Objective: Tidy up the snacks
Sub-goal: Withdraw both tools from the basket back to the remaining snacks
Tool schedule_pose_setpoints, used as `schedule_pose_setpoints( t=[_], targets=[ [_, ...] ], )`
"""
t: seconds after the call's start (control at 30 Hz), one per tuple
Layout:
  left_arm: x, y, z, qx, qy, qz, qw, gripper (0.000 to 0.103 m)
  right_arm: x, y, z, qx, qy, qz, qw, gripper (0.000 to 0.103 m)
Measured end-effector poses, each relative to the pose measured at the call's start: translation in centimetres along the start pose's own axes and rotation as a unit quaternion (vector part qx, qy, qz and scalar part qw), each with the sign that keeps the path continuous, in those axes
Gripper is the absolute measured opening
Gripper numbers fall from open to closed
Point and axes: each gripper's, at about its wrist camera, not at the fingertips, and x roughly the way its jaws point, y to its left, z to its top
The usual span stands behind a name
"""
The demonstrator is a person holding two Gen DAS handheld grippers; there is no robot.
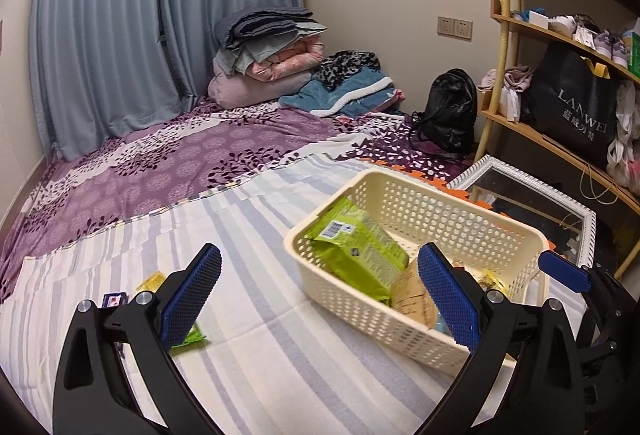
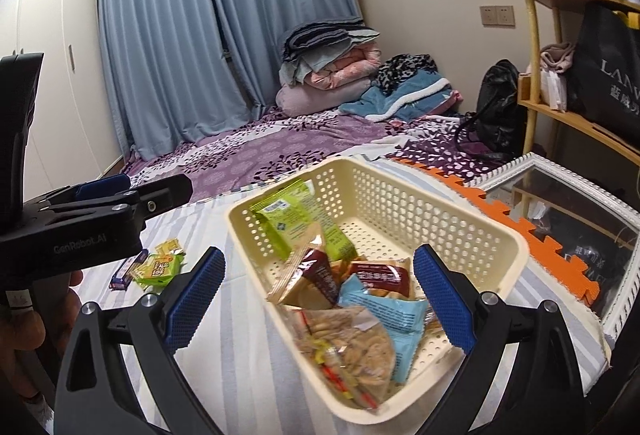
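Right gripper (image 2: 316,299) jaws spread wide, nothing pinched, hovering over cream basket (image 2: 460,211) stuffed with snack packs (image 2: 348,347); left gripper (image 1: 320,299) also spread, empty; loose green packet (image 2: 158,269) on striped sheet (image 2: 240,363), left of basket

Blue-grey curtains (image 1: 120,35) hang closed behind a purple floral bedspread (image 1: 180,155); folded quilts (image 1: 268,59) are stacked at the curtains' right edge, a bamboo shelf unit (image 1: 516,35) stands farther right, and a white wardrobe (image 2: 52,75) stands left of the curtains
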Motion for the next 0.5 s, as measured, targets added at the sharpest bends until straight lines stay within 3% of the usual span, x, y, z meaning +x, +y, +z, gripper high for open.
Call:
schedule_pose_setpoints(
  t=[0.5],
  targets=[
    [-1.7, 9.6, -3.3, -0.071, 0.017, 0.062, 0.9954, 0.1, 1.8, 7.1, -1.1, -0.054, 0.039, 0.065, 0.996, 0.094]
  ],
)
